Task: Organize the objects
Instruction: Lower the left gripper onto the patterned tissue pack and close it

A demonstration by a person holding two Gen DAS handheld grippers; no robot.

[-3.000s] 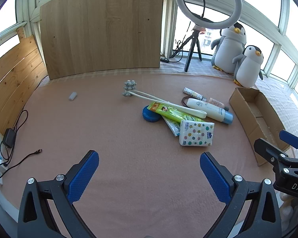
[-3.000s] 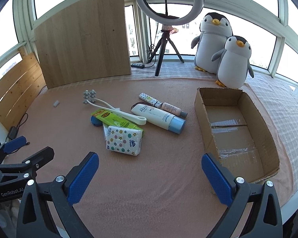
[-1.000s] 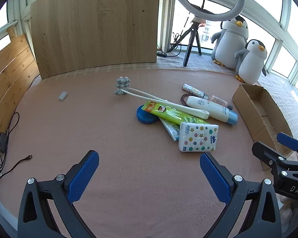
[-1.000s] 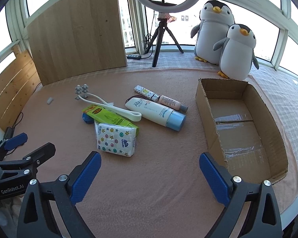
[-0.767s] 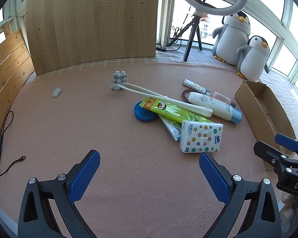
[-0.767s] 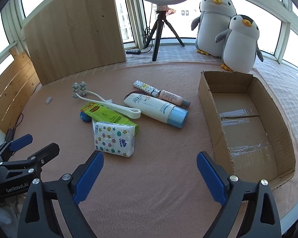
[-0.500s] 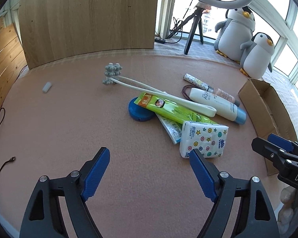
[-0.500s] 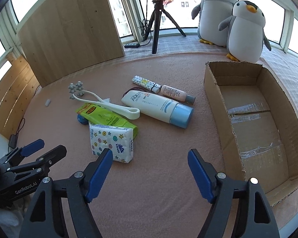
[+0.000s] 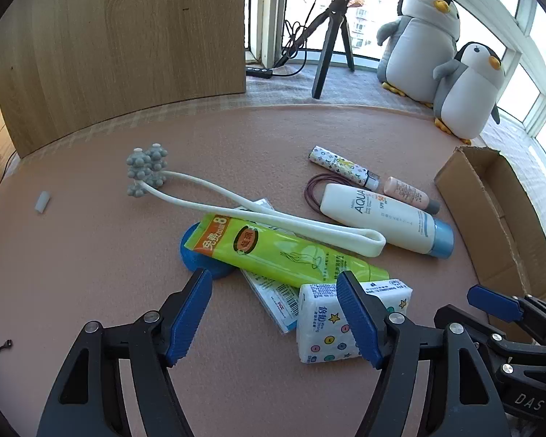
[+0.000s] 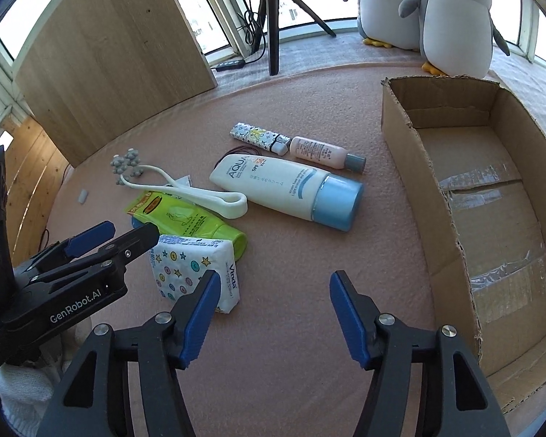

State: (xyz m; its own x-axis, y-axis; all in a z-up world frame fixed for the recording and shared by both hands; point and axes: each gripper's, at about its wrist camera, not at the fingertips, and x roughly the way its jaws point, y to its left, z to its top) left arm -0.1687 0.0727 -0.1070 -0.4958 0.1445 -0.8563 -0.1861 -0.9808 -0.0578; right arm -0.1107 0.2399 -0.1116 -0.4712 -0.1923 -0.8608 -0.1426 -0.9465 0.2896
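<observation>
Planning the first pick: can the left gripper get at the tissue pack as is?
Probably yes. The left gripper is open just short of the tissue pack, which lies on top at the pile's near edge; only the green tube touches its far side.

At the upper right of my left view two plush penguins point(image 9: 440, 62) sit by the windows point(image 9: 535, 25), a black tripod point(image 9: 331, 36) stands left of them (ring light above, mostly cropped), and a wooden board point(image 9: 127, 47) fills the upper left.
</observation>
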